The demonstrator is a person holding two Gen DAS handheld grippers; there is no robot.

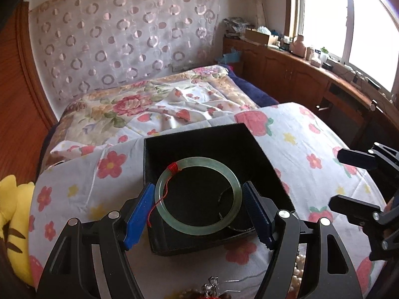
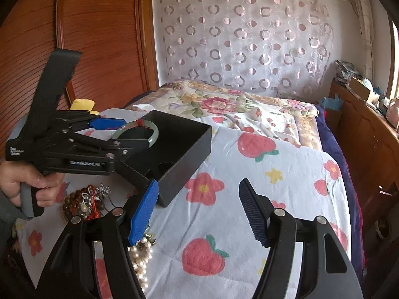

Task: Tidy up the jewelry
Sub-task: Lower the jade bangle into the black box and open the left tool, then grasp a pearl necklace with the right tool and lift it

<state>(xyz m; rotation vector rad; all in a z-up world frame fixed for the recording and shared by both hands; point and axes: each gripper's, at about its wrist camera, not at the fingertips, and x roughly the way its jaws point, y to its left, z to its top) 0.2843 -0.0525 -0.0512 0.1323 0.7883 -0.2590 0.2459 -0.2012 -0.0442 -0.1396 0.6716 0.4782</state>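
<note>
A pale green jade bangle (image 1: pixel 207 160) with a red thread tied on it sits between the blue pads of my left gripper (image 1: pixel 198 186), touching both. It hangs over the open black box (image 1: pixel 199 139). From the right wrist view the bangle (image 2: pixel 155 132) is level with the box (image 2: pixel 184 149) rim, in the left gripper (image 2: pixel 134 132). My right gripper (image 2: pixel 198 184) stands open over the flowered cloth beside the box, nothing between its fingers. A pearl string (image 2: pixel 142 256) and a heap of brown beads with a silver charm (image 2: pixel 87 199) lie near the box's front.
A person's hand (image 2: pixel 27 179) holds the left gripper's handle. A thin dark piece (image 1: pixel 224 194) lies on the box floor. A yellow plush (image 1: pixel 15 199) sits at the cloth's left edge. Behind are a floral quilt (image 1: pixel 139 104) and a wooden cabinet (image 1: pixel 286 67) under the window.
</note>
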